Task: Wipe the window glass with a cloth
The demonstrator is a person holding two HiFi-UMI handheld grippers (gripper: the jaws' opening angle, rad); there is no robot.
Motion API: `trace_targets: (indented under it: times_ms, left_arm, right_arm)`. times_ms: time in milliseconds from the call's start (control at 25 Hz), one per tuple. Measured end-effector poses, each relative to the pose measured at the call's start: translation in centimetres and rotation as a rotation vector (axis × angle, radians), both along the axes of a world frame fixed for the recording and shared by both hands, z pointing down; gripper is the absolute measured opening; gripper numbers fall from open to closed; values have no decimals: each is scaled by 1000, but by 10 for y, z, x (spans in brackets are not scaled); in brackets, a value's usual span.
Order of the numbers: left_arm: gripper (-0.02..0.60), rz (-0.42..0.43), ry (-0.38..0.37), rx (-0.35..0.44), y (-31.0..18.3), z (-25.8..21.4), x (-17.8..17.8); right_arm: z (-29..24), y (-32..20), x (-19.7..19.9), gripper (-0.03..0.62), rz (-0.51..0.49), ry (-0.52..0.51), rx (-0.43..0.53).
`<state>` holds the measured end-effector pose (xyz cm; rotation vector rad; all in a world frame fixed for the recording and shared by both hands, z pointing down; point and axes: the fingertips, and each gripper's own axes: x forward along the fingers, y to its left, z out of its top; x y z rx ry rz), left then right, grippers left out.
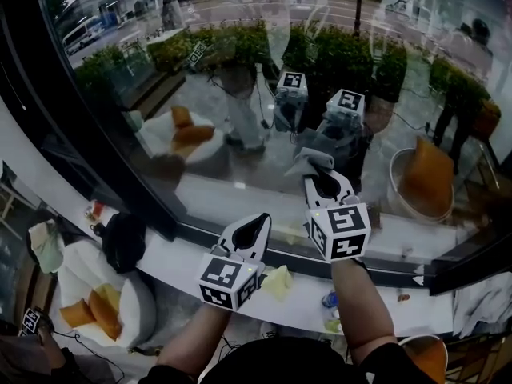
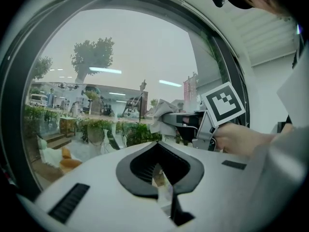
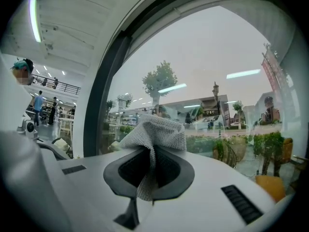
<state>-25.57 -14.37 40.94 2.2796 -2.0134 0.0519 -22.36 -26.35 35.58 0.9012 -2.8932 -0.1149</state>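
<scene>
Right gripper: the right gripper (image 1: 324,181) was raised toward the window glass (image 1: 240,78). Its jaws were clenched on a grey knitted cloth (image 3: 154,132).
Cloth position: one corner was pinched between the jaws and the rest bunched out in front of the tips. It was close to the pane, but I could not tell if it touched.
Reason for this hold, I think: with the loose part leading, the soft cloth meets the glass, not the hard jaws.
Left gripper: the left gripper (image 1: 258,224) hung lower and further from the pane, above the white sill (image 1: 172,266). Its jaws were drawn together, and I could see nothing gripped in them.
Reason for this place, I think: it was kept aside, so the wiping side had free room.
Sill: a pale yellow-green rag (image 1: 278,282) lay there, just beside the left gripper, untouched.
Count: two grippers, one grey cloth in use, one spare rag.
Reflections: the glass repeated both marker cubes, so four could be counted, but only two were real.
Stage, by my judgement: the wiping was about to start or in progress, as the cloth was held at the lower part of the pane.
</scene>
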Motion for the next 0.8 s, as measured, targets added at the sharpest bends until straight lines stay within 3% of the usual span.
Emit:
trace_targets:
  times_ms: [440, 800]
  left_arm:
    - [8, -36, -10, 16, 11, -4, -17]
    - [8, -18, -3, 31, 9, -6, -17]
  right_arm:
    - [3, -2, -11, 38, 0, -5, -9]
    - [5, -2, -12, 38, 6, 5, -13]
